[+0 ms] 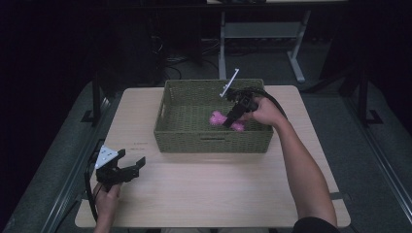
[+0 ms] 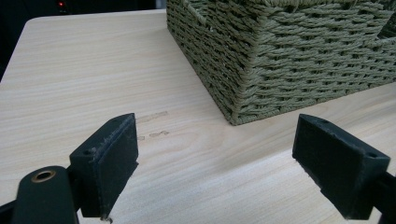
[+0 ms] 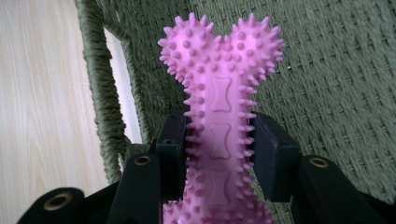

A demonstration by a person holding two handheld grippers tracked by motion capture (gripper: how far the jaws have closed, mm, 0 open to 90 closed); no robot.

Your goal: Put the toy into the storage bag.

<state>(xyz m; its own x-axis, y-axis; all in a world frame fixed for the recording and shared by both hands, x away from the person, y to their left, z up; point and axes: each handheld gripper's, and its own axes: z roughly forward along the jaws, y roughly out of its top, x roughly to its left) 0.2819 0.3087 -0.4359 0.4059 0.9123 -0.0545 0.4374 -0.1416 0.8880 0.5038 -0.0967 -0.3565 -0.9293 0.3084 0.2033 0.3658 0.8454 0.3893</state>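
Observation:
A pink spiky bone-shaped toy (image 3: 219, 93) is clamped at its shaft by my right gripper (image 3: 219, 149), which is shut on it. In the high view the right gripper (image 1: 232, 116) reaches down into the green woven basket (image 1: 194, 141), and the pink toy (image 1: 217, 118) hangs low inside it. Whether the toy touches the basket floor I cannot tell. My left gripper (image 1: 130, 162) rests near the table's front left corner, open, with nothing between its black pads (image 2: 114, 158). It faces a corner of the basket (image 2: 243, 70).
The basket stands at the middle back of the light wooden table (image 1: 214, 189). A handle slot (image 3: 122, 88) opens in the basket wall beside the toy. Beyond the table stands the white leg frame of a desk (image 1: 262, 34) on a dark floor.

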